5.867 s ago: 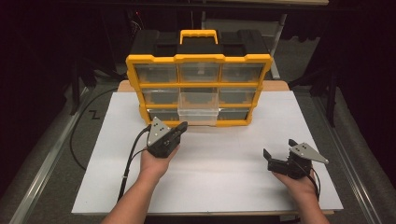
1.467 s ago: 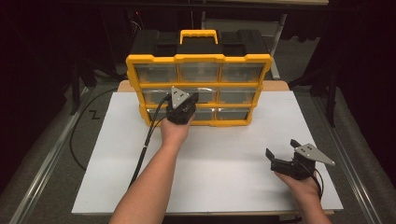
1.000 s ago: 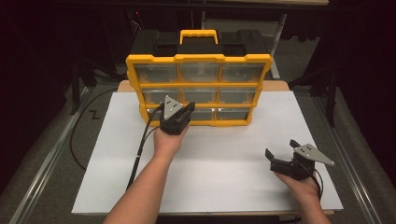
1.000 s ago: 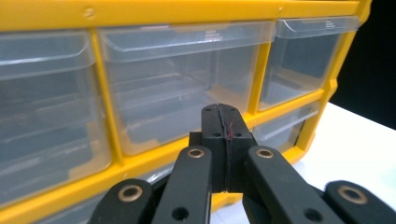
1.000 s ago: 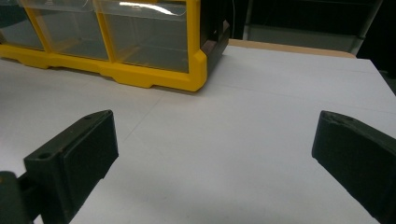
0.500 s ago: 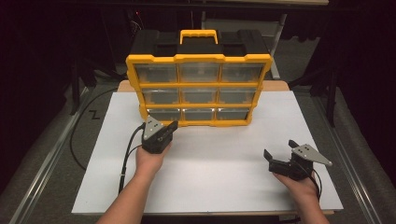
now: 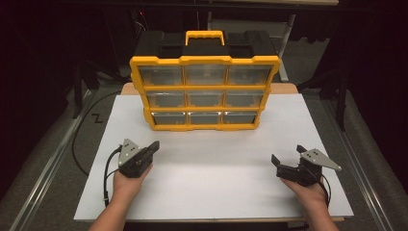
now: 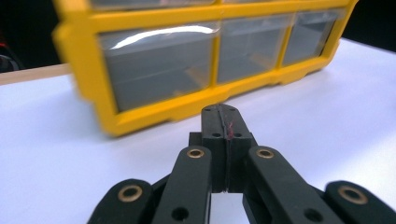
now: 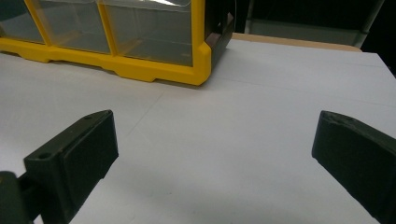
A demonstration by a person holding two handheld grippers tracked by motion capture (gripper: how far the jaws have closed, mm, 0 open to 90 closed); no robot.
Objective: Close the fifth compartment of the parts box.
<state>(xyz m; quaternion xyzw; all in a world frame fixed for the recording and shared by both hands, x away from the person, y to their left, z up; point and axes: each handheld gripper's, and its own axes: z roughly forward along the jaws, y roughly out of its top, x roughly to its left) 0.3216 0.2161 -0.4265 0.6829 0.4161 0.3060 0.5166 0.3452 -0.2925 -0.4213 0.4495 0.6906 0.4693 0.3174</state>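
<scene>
drawer box: yellow drawer box (image 7: 204, 91) with a black back and a yellow carry handle (image 7: 205, 36), standing upright near the far edge of the white worktop (image 7: 211, 187), front facing the person.
drawers: nine clear drawers (image 7: 204, 98), three rows of three; all look pushed in flush with the frame, and i cannot tell what is in them.
left tongs: left tongs (image 7: 153, 146) are pressed together with nothing between them, lying low over the worktop, well apart from the box and aimed toward its lower left corner; in the left gripper view the bottom-row drawers (image 8: 159, 65) sit just ahead of the tips (image 8: 219, 114).
right tongs: right tongs (image 7: 288, 161) stand spread wide and empty at the right of the worktop, near its front edge; the right gripper view looks past them at the box's lower right corner (image 9: 198, 60).
step in hand: by my reading, bringing the left hand back to rest after work at the drawers.
doing it well: keep the tips off the sheet, let the cable (image 7: 107, 173) trail free behind the hand, settle level with the right hand, and leave the box square, not nudged.
count: one box, nine drawers, one handle, two tongs, two hands.
</scene>
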